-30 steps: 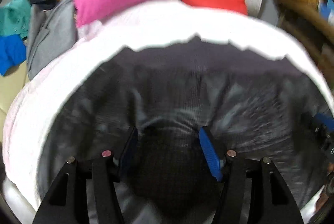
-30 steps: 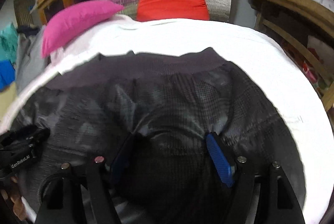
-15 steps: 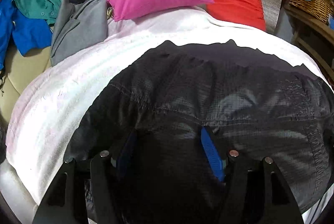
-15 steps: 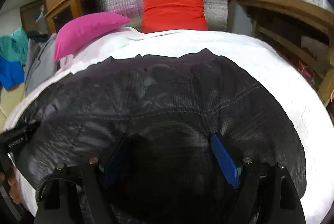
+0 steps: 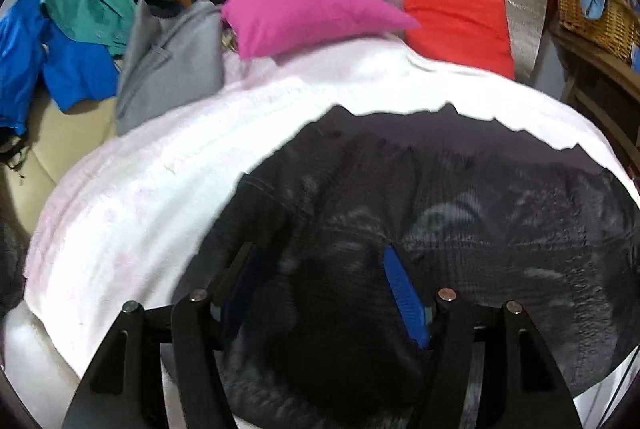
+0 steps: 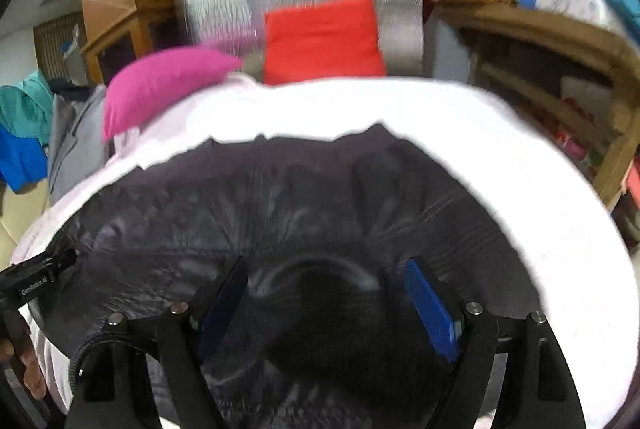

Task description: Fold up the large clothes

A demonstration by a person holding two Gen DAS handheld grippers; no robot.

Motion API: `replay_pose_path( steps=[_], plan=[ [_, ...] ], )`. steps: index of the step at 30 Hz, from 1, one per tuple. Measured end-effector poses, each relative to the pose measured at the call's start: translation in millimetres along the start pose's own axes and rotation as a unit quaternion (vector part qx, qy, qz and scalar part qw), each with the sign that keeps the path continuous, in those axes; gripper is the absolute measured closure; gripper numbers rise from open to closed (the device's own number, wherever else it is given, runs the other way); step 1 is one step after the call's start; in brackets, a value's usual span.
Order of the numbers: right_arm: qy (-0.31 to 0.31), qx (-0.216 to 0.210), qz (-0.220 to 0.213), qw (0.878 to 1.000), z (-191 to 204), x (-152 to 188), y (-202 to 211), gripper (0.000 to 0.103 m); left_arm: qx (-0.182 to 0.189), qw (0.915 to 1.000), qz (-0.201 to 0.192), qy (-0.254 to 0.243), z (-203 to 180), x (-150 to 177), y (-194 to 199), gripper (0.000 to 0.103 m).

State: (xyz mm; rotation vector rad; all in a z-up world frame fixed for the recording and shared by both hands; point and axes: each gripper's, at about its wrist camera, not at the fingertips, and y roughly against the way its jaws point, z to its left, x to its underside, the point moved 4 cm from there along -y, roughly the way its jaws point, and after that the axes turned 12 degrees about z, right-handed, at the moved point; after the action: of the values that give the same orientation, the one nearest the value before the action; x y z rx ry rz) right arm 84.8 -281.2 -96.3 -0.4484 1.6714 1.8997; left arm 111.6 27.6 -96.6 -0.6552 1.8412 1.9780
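Between both grippers' fingers (image 5: 404, 293), dark garment (image 5: 460, 213) bunched

Dark grey trousers (image 5: 460, 197), thin ripstop-like weave with a slight sheen and stitched seams. Spread out, creased, on a white cover. Plain ribbed waistband (image 6: 304, 153) at the far edge, ahead of both pairs of jaws. Bunched fabric fills the gap between each pair of jaws and extends to either side.

far edge: pink pillow (image 5: 312, 15), red cushion (image 5: 456, 25) block
left: clothes pile (image 5: 80, 45)
open: white bed cover (image 5: 160, 181), left and far of dark garment (image 5: 440, 213)
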Motion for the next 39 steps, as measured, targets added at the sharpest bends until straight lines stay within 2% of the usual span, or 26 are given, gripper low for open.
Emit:
replay_pose_path(
  steps=[2,5,7,11,24,27,28,31,34,35,37,39],
  plan=[
    [-0.004,0.004,0.006,1.0,-5.1,4.8,-0.1,0.02,-0.006,1.0,0.003,0.0,4.6,1.6,1.1,0.037],
    [-0.023,0.011,0.034,0.999,-19.1,17.8,-14.8,0.02,-0.01,0.9996,0.026,0.01,12.6,8.3,-10.2,0.037],
    [-0.019,0.012,0.036,0.999,-20.2,22.9,-19.1,0.019,-0.007,0.9989,0.043,0.014,15.7,13.5,-21.6,0.037],
    [-0.018,0.013,0.049,0.999,-21.1,24.6,-28.0,0.018,-0.019,0.9989,0.044,0.003,11.4,17.2,-25.8,0.036],
    [-0.029,-0.003,0.059,0.998,-29.3,28.2,-37.5,0.017,-0.002,0.9984,0.056,0.001,14.5,20.0,-34.2,0.033],
    [-0.026,-0.017,0.078,0.996,-31.3,20.4,-32.7,0.017,0.023,0.9978,0.062,0.005,21.7,13.5,-23.2,0.033],
    [-0.03,-0.035,0.076,0.996,-34.8,16.9,-24.5,0.017,0.034,0.9978,0.057,0.008,26.7,10.6,-17.6,0.033],
    [-0.062,-0.073,0.047,0.994,-54.5,7.4,1.4,0.017,0.052,0.9975,0.035,0.031,49.6,1.7,-1.9,0.028],
    [-0.105,-0.079,0.043,0.99,-79.8,-3.4,17.5,0.017,0.096,0.9924,0.047,0.061,68.5,-9.0,6.4,0.028],
    [-0.116,-0.074,0.041,0.99,-83.5,-6.3,23.5,0.017,0.092,0.992,0.041,0.076,71.3,-11.6,11.5,0.028],
    [-0.101,-0.069,0.035,0.992,-70.8,-8.2,32.9,0.017,0.088,0.9917,0.034,0.088,63.0,-12.8,24.1,0.028],
    [-0.064,-0.085,0.044,0.993,-40.2,-5.5,39.1,0.017,0.093,0.9932,0.033,0.063,37.9,-6.6,37.6,0.028]
  ],
)
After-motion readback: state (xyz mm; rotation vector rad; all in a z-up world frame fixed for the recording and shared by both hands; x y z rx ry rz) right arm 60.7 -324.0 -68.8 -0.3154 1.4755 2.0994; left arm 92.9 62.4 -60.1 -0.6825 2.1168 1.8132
